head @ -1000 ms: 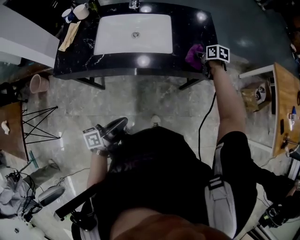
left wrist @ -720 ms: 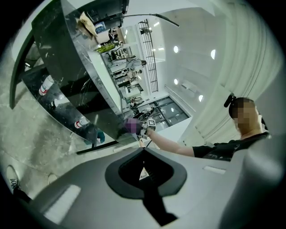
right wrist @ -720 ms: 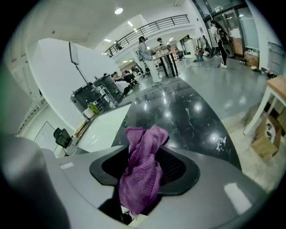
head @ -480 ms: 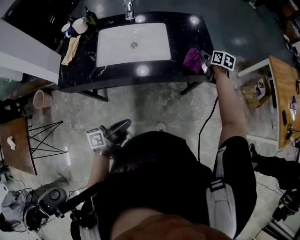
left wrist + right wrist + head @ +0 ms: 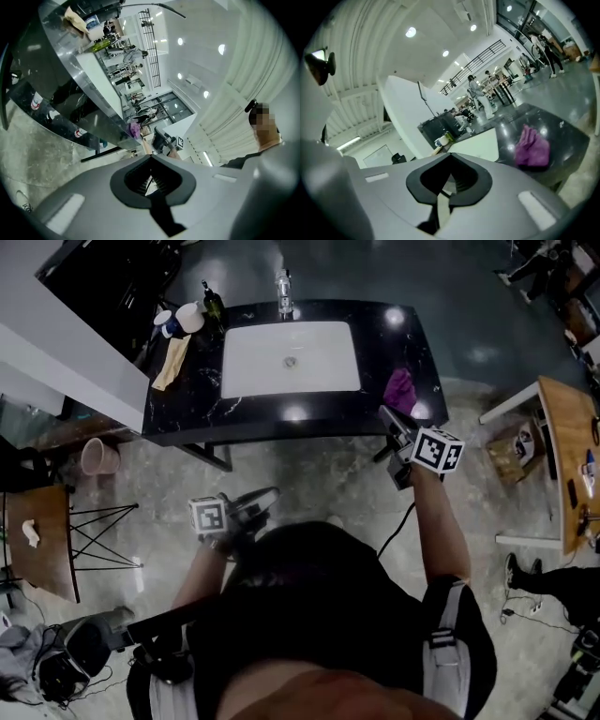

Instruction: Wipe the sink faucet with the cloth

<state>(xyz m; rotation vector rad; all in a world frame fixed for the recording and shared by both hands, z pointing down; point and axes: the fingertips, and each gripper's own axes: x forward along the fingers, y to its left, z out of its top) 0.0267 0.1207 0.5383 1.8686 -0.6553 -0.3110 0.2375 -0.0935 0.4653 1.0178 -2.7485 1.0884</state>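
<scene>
The purple cloth [image 5: 400, 390] lies crumpled on the right end of the black counter [image 5: 309, 409], beside the white sink basin [image 5: 291, 357]. The chrome faucet [image 5: 284, 282] stands at the basin's far edge. My right gripper [image 5: 385, 413] hovers just off the counter's front edge, close to the cloth and apart from it, jaws shut with nothing between them. In the right gripper view the cloth [image 5: 530, 147] lies ahead to the right of that gripper [image 5: 450, 176]. My left gripper [image 5: 274, 492] is shut and empty over the floor, well short of the counter.
Cups [image 5: 184, 319], a green bottle [image 5: 214, 302] and a tan cloth [image 5: 172, 362] crowd the counter's left end. A pink bin [image 5: 97, 456] and a wire-legged wooden stand [image 5: 37, 540] are on the left. A wooden table [image 5: 572, 456] stands at the right.
My right gripper was down at the purple cloth on the counter; it has pulled back and up off the front edge, leaving the cloth lying there. The left gripper drifted slightly forward.
</scene>
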